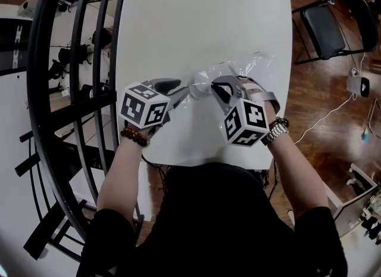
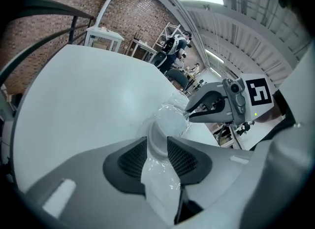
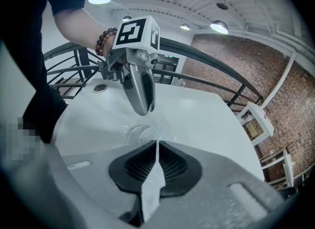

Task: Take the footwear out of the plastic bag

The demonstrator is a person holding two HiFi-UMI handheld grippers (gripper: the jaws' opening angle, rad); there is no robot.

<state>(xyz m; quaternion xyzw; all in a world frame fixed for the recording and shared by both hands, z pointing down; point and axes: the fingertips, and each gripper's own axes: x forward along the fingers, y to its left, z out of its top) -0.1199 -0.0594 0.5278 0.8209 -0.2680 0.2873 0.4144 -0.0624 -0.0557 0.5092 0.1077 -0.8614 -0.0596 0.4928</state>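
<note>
Both grippers meet over the white table (image 1: 202,19), tips nearly touching, near its front edge, which lies just behind them. The left gripper (image 1: 183,91) is clamped on the footwear (image 2: 163,127), a white rounded form held through the film of the plastic bag (image 1: 241,70); in its own view the pads press on it from both sides, with film trailing back between them. The right gripper (image 1: 213,89) has its jaws together, pinching a thin upright fold of the bag, as its own view shows. The rest of the bag lies crumpled on the tabletop just ahead of and outboard of the right gripper. Ahead of both sets of jaws we see a wide run of tabletop up to the far edge. Outboard of the left gripper the table edge is near, with a black curved railing (image 1: 77,91) just past it. Outboard of the right gripper the edge is also near, with wooden floor (image 1: 321,103) beyond it and a folding chair (image 1: 324,28) well apart.
</note>
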